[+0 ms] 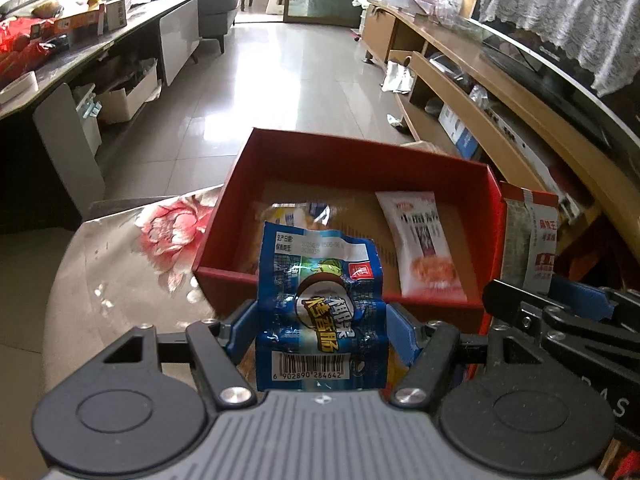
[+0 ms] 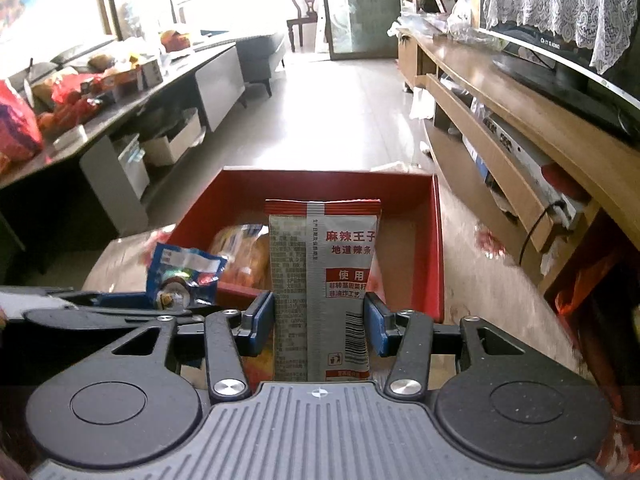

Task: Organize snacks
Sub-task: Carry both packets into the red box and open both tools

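Note:
My left gripper (image 1: 320,326) is shut on a blue sausage packet (image 1: 318,280) and holds it upright just in front of the near wall of a red box (image 1: 344,160). My right gripper (image 2: 320,320) is shut on a grey and red spicy-strip packet (image 2: 324,280), also upright at the box's near wall (image 2: 434,240). In the box lie a white snack packet (image 1: 420,240) and an orange-yellow packet (image 2: 244,256). The right gripper with its packet (image 1: 528,236) shows at the right of the left wrist view; the blue packet (image 2: 180,268) shows at the left of the right wrist view.
The box stands on a floral tablecloth (image 1: 132,248). A long wooden TV cabinet (image 1: 500,92) with a television runs along the right. A dark table (image 1: 60,60) cluttered with boxes and bags is on the left. Tiled floor lies beyond.

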Demonstrator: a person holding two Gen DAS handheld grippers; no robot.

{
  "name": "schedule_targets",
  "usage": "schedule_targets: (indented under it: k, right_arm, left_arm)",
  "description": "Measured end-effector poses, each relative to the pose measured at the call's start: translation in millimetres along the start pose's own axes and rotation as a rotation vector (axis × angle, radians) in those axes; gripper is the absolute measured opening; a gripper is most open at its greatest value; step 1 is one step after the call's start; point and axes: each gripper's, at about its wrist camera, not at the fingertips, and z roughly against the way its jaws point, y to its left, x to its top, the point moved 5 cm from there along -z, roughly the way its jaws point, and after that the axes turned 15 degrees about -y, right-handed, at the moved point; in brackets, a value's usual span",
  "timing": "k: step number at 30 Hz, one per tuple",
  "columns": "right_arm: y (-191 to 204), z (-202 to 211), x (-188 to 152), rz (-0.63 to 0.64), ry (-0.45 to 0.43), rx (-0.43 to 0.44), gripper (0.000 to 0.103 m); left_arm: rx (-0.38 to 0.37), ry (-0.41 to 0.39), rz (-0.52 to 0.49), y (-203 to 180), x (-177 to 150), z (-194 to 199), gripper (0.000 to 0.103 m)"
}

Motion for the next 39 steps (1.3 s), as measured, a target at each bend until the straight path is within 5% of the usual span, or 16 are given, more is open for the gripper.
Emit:
schedule_targets:
  k: [17,21,28,39]
  right_arm:
    - [-22,-74,23,-0.041,0.023,-0.017,0.056]
    - [-20,-91,16,-0.057,0.064,0.021,0.028]
    - [-23,-110,-4,-0.030,0.141,-0.032,0.044]
    - [-29,-90,3,-0.012,0.107,-0.053,0.064]
  left_arm:
    - [0.068,0.023,0.007,-1,30,-83,0.070]
    - [0.083,0.063,-0.003,-1,21,-101,0.070]
    - [0.105,0.081,-0.012,4,18,-106,0.078]
    - [0.109,0.048,-0.013,6,21,-81,0.087]
